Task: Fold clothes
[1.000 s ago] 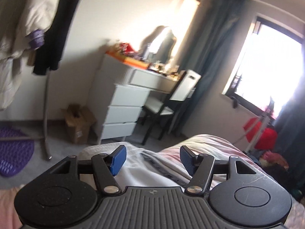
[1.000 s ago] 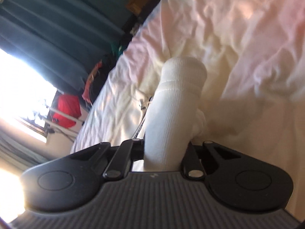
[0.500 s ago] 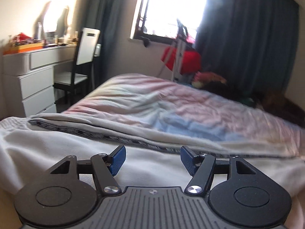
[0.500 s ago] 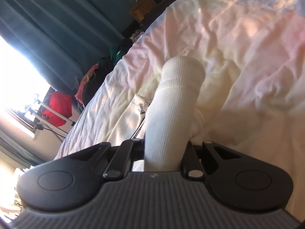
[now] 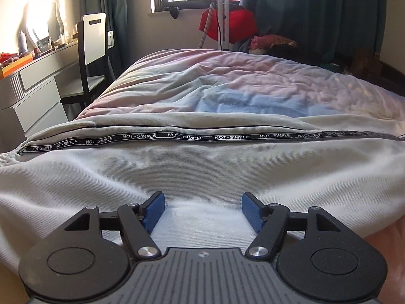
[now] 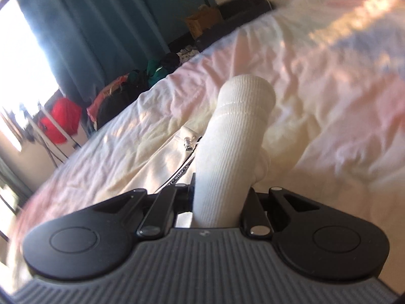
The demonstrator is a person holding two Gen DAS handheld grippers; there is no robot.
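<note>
A white garment (image 5: 202, 167) with a black "NOT-SIMPLE" tape (image 5: 184, 136) along its seam lies spread across the near part of the bed. My left gripper (image 5: 202, 209) hovers low over it, its jaws opening. The blue pads (image 5: 153, 211) stand wide apart, with fabric under the gap and nothing pinched. In the right wrist view my right gripper (image 6: 217, 197) is shut on the garment's white ribbed cuff (image 6: 238, 126), which sticks up and forward out of the jaws and hides the fingertips. More cream fabric with a metal cord tip (image 6: 188, 144) lies beneath it.
The bed's pink and blue quilt (image 5: 240, 86) stretches beyond the garment. A chair (image 5: 92, 50) and a white dresser (image 5: 33, 86) stand to the left of the bed. A stand with a red item (image 5: 227, 22) and a clothes pile (image 5: 273, 41) sit by the window curtains.
The left gripper swung from facing the dresser round to the bed and dropped close over the garment, its pads a little wider. The right gripper rolled and shifted, still holding the cuff.
</note>
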